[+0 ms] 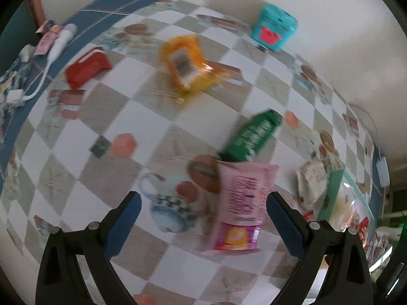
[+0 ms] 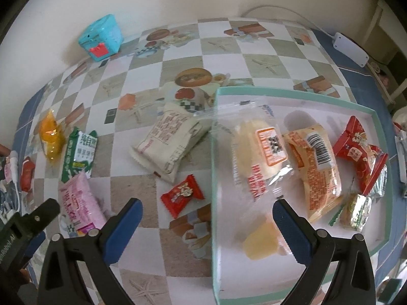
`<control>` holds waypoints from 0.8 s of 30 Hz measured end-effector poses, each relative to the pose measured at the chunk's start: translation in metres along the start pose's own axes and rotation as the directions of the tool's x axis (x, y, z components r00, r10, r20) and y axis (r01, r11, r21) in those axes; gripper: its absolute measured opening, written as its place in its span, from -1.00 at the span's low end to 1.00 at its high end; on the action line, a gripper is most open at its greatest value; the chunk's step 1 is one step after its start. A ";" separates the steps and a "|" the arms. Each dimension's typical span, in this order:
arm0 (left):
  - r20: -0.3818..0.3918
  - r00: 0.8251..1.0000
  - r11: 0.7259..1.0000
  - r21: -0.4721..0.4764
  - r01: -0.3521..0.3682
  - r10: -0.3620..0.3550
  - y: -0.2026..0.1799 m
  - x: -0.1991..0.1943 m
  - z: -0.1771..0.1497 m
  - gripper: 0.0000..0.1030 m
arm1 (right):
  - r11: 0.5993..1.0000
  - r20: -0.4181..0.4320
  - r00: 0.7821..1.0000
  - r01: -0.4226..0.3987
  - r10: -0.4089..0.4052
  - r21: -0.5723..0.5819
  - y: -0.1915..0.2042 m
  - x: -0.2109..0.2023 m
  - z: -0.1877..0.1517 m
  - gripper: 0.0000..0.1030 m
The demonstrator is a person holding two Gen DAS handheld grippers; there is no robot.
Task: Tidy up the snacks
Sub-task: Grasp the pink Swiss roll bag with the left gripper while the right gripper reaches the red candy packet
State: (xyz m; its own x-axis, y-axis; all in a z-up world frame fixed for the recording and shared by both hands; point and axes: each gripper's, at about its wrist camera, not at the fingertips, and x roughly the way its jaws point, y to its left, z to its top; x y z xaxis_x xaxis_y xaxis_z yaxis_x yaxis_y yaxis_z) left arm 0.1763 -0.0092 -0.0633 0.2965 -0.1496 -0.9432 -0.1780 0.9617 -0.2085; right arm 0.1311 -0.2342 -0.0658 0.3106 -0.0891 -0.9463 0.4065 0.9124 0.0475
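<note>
A: Left wrist view first. What are your jaws doing there?

B: My left gripper point(image 1: 203, 226) is spread wide, holding nothing. It hangs over the checked tablecloth point(image 1: 142, 117). A pink snack packet point(image 1: 241, 203) lies flat between my fingers and nearer the right one, though the view is blurred and I cannot tell whether either pad touches it. A green packet point(image 1: 251, 134) lies just beyond it, their ends meeting.

A: What else is on that side?

B: An orange packet point(image 1: 188, 61) sits further off near the middle, a red packet point(image 1: 86, 67) to its left, and a teal box point(image 1: 274, 26) by the wall. A white cable point(image 1: 54, 48) trails along the blue border.

A: And the right hand?

B: My right gripper point(image 2: 207, 228) is also released and empty, over the near edge of a white tray with a teal rim point(image 2: 216, 167). Inside the tray lie a clear-wrapped yellow cake point(image 2: 257, 150), an orange-labelled bread packet point(image 2: 315, 167), a red packet point(image 2: 358, 150) and a small silver-green packet point(image 2: 356, 211).

A: Anything loose beside the tray?

B: A cream packet point(image 2: 170, 142) lies just left of it, and a small red candy packet point(image 2: 182, 194) sits near that one.
</note>
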 end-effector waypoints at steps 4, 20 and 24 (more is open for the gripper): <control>-0.017 1.000 0.999 0.045 0.000 0.001 -0.017 0.008 -0.004 0.91 | 1.000 0.003 1.000 0.010 -0.010 0.025 -0.010 -0.001 0.001 1.00; -0.021 0.997 0.994 0.081 -0.070 0.072 -0.033 0.026 -0.003 0.43 | 0.999 0.019 1.000 -0.011 0.010 0.039 -0.015 -0.003 0.003 1.00; -0.029 0.997 0.994 0.083 -0.068 0.071 -0.036 0.030 -0.004 -0.05 | 1.000 0.016 1.000 -0.011 0.011 0.020 -0.010 -0.001 0.003 1.00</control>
State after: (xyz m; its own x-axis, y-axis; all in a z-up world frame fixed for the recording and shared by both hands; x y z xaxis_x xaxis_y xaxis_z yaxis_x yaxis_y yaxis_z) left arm 0.1880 -0.0488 -0.0854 0.2554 -0.0881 -0.9628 -0.1197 0.9853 -0.1219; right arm 0.1290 -0.2443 -0.0645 0.3283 -0.0856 -0.9407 0.4202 0.9052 0.0643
